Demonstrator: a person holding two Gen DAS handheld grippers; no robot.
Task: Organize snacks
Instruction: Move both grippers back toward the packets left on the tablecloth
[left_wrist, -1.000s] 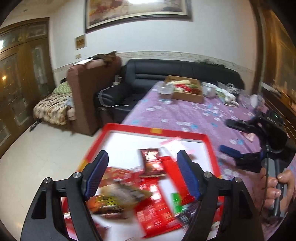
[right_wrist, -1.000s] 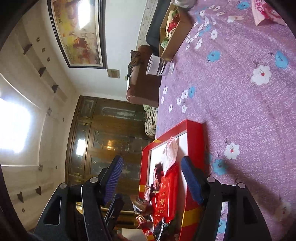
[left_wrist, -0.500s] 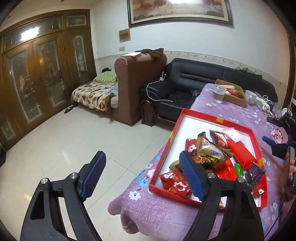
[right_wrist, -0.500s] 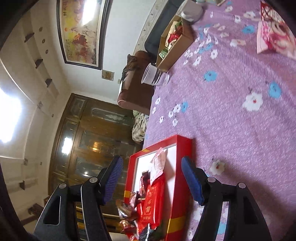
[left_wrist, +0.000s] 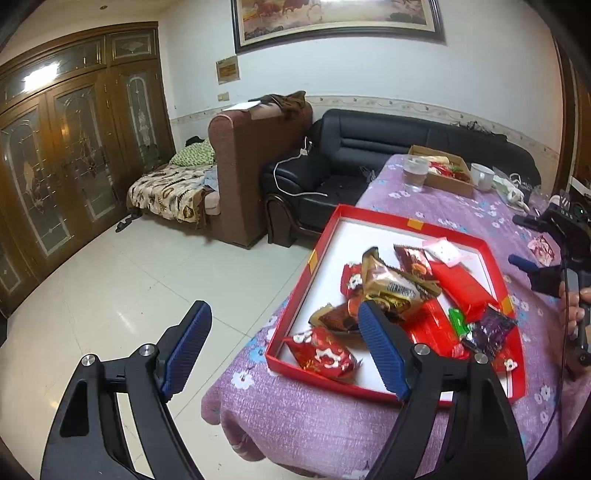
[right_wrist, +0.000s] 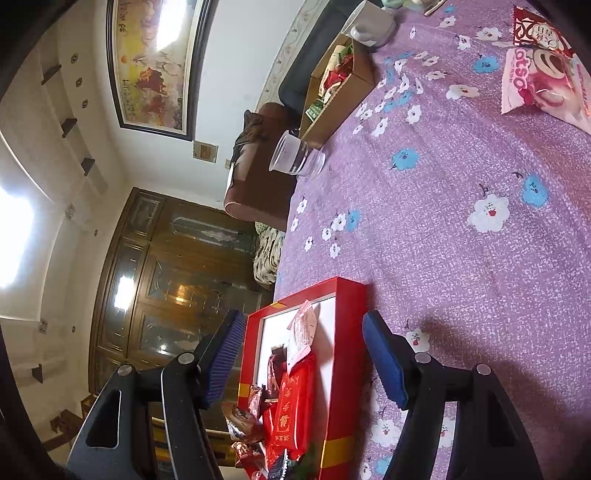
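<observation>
A shallow red box with a white floor sits on the purple flowered tablecloth and holds several snack packets. My left gripper is open and empty, off the table's near corner, its right finger in front of the box. My right gripper is open and empty, rolled sideways, over the box's far end. It also shows in the left wrist view at the right. A pink snack packet lies loose on the cloth, and shows small in the left wrist view.
A clear plastic cup, a cardboard box of snacks and a white mug stand at the table's far end. A black sofa and brown armchair stand beyond the table.
My left gripper pulled back from over the red box to off the table's corner, then edged closer. The right gripper's view shifted slightly toward the pink packet. Both stayed open.
</observation>
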